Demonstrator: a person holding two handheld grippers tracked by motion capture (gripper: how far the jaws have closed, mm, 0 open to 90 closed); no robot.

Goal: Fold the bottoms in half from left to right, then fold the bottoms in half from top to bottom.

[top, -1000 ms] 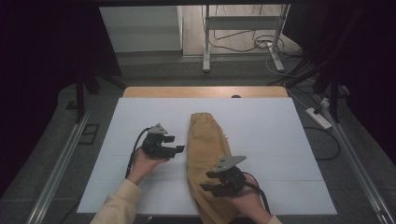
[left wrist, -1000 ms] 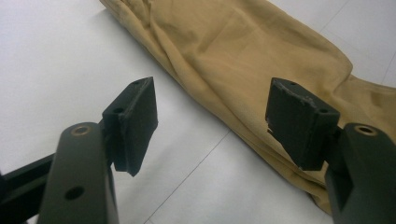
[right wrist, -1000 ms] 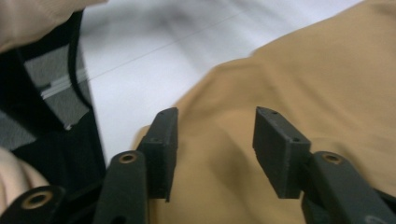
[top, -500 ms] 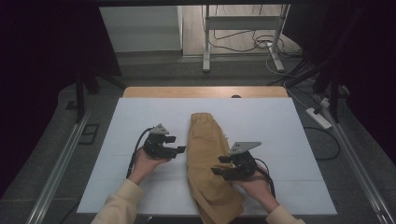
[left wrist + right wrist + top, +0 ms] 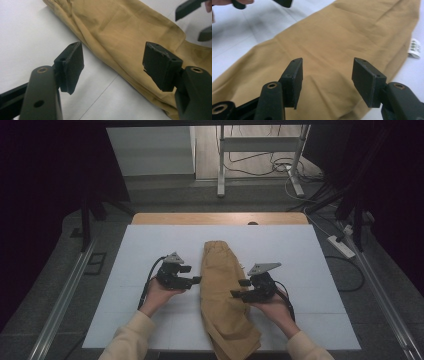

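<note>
A white worktop (image 5: 150, 240) carries a long tan folded garment (image 5: 222, 295), which lies lengthwise down the middle, one end toward the far edge and the other bunched at the near edge. The garment sits between the two hands, with the left gripper (image 5: 192, 274) just beside its left edge and the right gripper (image 5: 239, 288) at its right edge, both pointing inward at the cloth. In the left gripper view, the left gripper (image 5: 112, 65) has its jaws spread, bare white worktop and the cloth's folded edge showing between them, with nothing pinched. In the right gripper view, the right gripper (image 5: 327, 80) hovers over the flat tan cloth; its jaws have just been opening and stand spread with no fold caught between the pads. A small white label (image 5: 415, 48) pokes out from the garment's edge.
</note>
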